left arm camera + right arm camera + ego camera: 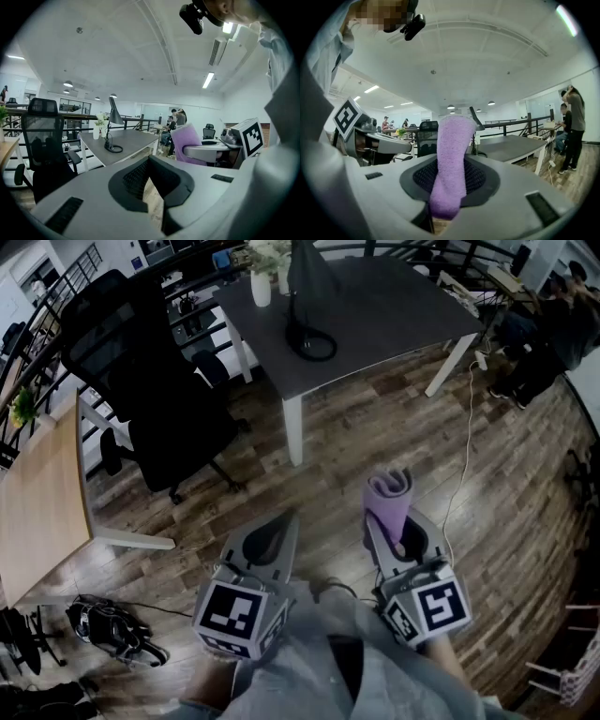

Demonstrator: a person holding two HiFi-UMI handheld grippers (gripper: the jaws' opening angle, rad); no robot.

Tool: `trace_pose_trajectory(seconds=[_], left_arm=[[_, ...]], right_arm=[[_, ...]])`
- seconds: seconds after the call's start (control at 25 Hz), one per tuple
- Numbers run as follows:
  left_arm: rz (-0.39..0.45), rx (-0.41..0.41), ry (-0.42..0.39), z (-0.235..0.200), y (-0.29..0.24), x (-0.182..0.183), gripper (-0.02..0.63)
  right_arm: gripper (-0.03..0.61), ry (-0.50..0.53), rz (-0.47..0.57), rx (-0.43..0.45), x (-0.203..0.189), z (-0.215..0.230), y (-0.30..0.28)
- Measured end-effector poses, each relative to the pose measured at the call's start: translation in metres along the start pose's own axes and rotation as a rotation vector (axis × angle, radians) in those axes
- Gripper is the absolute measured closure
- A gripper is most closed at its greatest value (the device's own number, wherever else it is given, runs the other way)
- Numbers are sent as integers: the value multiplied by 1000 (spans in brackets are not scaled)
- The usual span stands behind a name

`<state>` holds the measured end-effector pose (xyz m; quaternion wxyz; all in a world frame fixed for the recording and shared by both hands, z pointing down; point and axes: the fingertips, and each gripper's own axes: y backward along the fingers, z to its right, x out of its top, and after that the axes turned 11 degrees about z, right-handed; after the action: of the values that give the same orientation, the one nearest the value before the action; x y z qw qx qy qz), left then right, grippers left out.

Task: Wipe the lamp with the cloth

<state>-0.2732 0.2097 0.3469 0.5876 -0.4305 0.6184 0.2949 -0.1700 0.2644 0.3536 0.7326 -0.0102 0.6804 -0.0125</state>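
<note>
The black desk lamp (307,296) stands on a grey table (394,306) at the far side of the room, well ahead of both grippers. My right gripper (394,526) is shut on a rolled purple cloth (388,499) that sticks up out of its jaws. In the right gripper view the cloth (451,164) fills the middle, and the lamp (476,120) shows just behind it. My left gripper (272,529) is beside it, shut and holding nothing. The left gripper view shows the lamp (111,126) on the table and the cloth (185,140) at right.
A black office chair (150,390) stands left of the grey table. A white vase with flowers (262,282) is next to the lamp. A wooden desk (42,493) lies at left, a white cable (464,456) on the floor at right. People (548,329) are far right.
</note>
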Motion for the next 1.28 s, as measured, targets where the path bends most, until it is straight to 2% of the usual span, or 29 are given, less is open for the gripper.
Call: trace_pose_trajectory(seconds=[0.64,1.12,1.28], left_arm=[[8,-4,7,23,-6,1,612],[40,77,-23,55,-25,13,612],[48,71,-18,67,-30,12,612]], right_arm=[[460,-21,17,-13,2,14,15],[460,-22,35,-36,5,69,57],[460,0,29,-54,0,85,71]])
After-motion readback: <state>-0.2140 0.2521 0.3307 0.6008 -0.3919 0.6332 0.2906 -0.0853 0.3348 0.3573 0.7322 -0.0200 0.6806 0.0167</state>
